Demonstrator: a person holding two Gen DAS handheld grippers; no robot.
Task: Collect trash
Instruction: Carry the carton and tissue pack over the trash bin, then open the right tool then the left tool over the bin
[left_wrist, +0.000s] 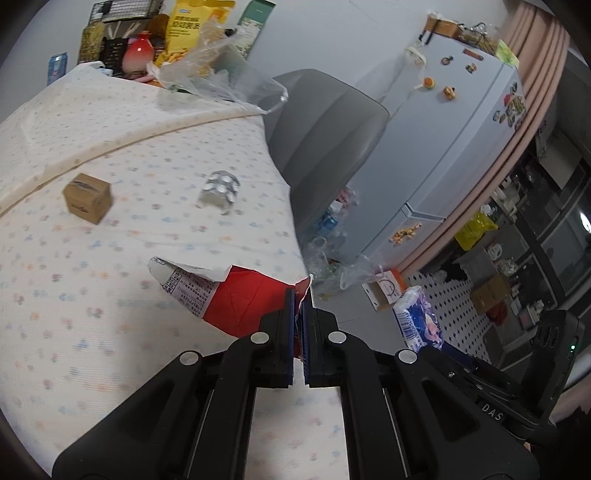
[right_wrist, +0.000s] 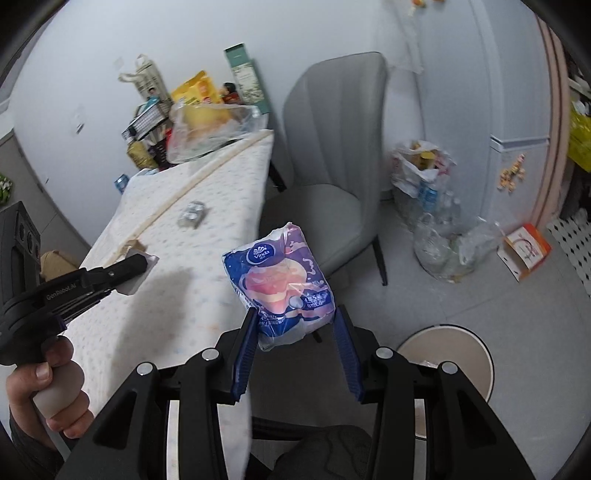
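My left gripper (left_wrist: 300, 295) is shut on a torn red and white carton (left_wrist: 221, 295) that lies flattened over the table's right edge. It also shows in the right wrist view (right_wrist: 142, 264), gripping a white flap. My right gripper (right_wrist: 295, 321) is shut on a blue and pink Vinda tissue pack (right_wrist: 280, 280), held in the air beside the table, above the chair seat. The pack also shows in the left wrist view (left_wrist: 417, 321). A small brown cardboard box (left_wrist: 88, 197) and a crumpled silver blister pack (left_wrist: 218, 191) lie on the tablecloth (left_wrist: 110, 147).
A grey chair (right_wrist: 332, 155) stands at the table's right side. Plastic bags of bottles (right_wrist: 432, 206) and an orange-white box (right_wrist: 524, 251) lie on the floor by the fridge (left_wrist: 454, 140). A clear bag (left_wrist: 221, 74) and clutter fill the far table end. A round stool (right_wrist: 450, 362) is close by.
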